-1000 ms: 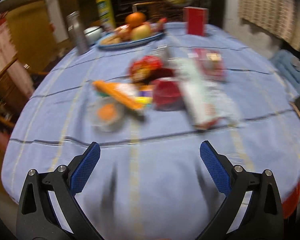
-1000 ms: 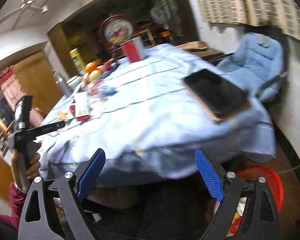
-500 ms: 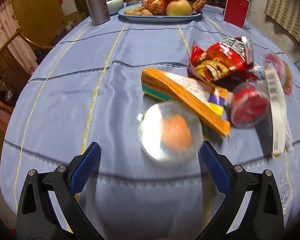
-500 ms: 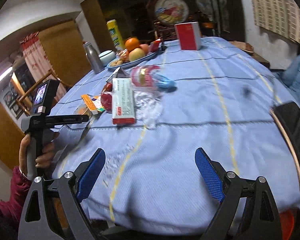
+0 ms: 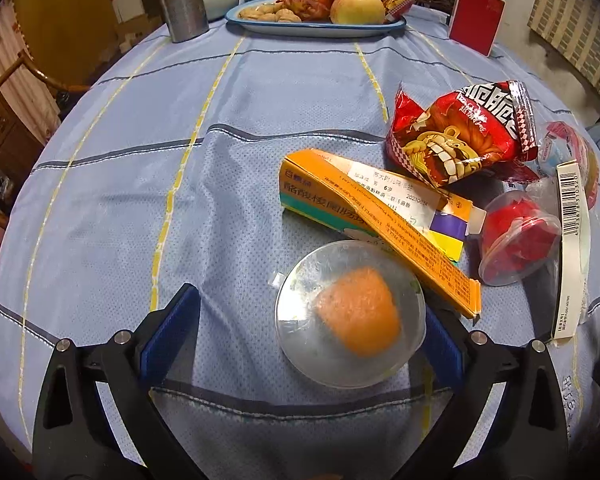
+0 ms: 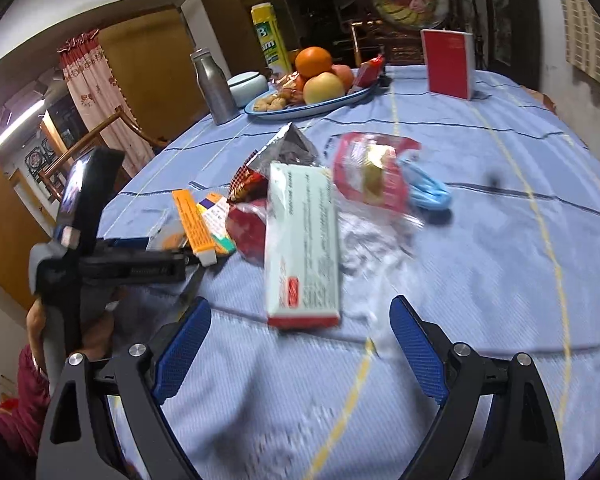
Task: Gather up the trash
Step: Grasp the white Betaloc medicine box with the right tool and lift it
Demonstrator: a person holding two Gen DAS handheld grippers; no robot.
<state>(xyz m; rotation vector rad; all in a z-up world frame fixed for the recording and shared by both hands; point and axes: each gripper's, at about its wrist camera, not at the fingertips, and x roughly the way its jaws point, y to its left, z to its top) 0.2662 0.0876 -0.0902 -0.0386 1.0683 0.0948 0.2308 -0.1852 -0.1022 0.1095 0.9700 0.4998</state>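
— Trash was all in one pile on the table [image 5: 120,152]. Where was your left gripper [image 5: 306,334]?

— It had come much closer than a moment before. Its jaws were wide open, one on each side of the clear round lid [image 5: 350,314] with the orange lump under it. They were not squeezing it yet.

— So that one was first?

— I think so. It was nearest the edge, just touching the orange box [image 5: 374,220]. The red snack bag [image 5: 458,138] and red cup [image 5: 516,240] lay behind.

— And your right gripper [image 6: 300,350]?

— Open too, holding nothing. It had swung round to face the white box [image 6: 302,242].
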